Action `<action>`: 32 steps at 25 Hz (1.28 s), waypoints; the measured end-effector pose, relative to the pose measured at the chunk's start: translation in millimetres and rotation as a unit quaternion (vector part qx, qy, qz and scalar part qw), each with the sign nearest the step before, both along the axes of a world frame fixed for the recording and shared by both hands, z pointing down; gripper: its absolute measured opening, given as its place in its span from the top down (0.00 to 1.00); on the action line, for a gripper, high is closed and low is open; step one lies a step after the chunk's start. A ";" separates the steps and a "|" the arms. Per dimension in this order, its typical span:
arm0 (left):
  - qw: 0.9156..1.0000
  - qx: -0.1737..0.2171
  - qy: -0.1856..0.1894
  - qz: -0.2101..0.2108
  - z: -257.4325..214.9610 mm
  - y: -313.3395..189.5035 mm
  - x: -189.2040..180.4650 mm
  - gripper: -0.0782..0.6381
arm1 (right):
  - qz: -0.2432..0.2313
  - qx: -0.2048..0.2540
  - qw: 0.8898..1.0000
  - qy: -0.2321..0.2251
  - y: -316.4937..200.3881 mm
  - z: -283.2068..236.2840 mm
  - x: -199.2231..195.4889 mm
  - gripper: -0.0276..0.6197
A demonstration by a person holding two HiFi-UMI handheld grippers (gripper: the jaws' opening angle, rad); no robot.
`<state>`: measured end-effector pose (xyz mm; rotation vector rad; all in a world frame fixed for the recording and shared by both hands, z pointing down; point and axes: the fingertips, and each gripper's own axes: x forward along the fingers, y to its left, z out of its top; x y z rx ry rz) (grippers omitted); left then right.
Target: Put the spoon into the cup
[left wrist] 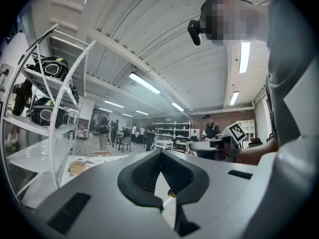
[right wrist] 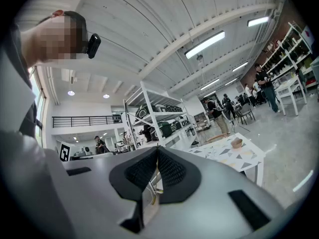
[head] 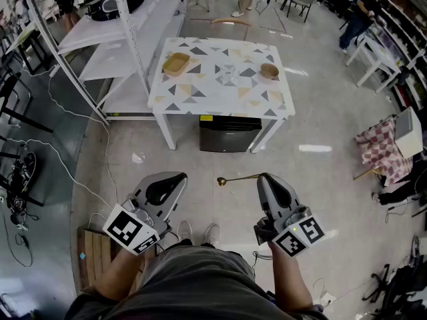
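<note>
In the head view my right gripper [head: 264, 177] is shut on the handle of a golden spoon [head: 239, 177], which sticks out level to the left, over the floor. In the right gripper view the spoon handle [right wrist: 152, 185] shows between the closed jaws of the right gripper [right wrist: 157, 151]. My left gripper [head: 175, 177] is shut with nothing in it, held beside the right one. A clear cup [head: 229, 76] stands mid-way on the patterned table [head: 200, 92], far ahead of both grippers. In the left gripper view the left gripper [left wrist: 160, 152] points up toward the ceiling.
A wooden tray [head: 176, 63] and a wooden bowl [head: 269, 71] flank the cup. A black box [head: 230, 133] sits under the table. White shelving [head: 100, 39] stands left, with cables on the floor. A wooden pallet [head: 93, 249] lies near my feet. People stand in the background.
</note>
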<state>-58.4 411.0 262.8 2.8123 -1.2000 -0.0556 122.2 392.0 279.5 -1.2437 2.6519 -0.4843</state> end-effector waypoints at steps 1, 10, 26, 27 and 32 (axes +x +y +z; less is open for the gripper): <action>1.000 -0.001 0.000 0.000 0.8 -1.1 0.8 0.87 | -0.001 0.000 1.000 0.000 -1.2 0.7 0.5 0.92; 1.000 -0.009 -0.002 -0.007 8.4 -10.5 16.0 0.87 | -0.005 -0.001 1.000 0.001 -12.8 8.2 12.7 0.92; 1.000 -0.015 -0.009 -0.021 16.3 -38.2 65.4 0.87 | -0.021 -0.011 1.000 0.001 -44.0 24.0 62.1 0.92; 1.000 -0.015 -0.010 -0.020 16.2 -40.0 67.6 0.87 | -0.020 -0.011 1.000 0.000 -45.9 24.1 65.0 0.92; 1.000 -0.014 -0.012 -0.022 16.2 -51.0 71.8 0.87 | -0.018 -0.012 1.000 0.000 -55.3 27.3 73.2 0.92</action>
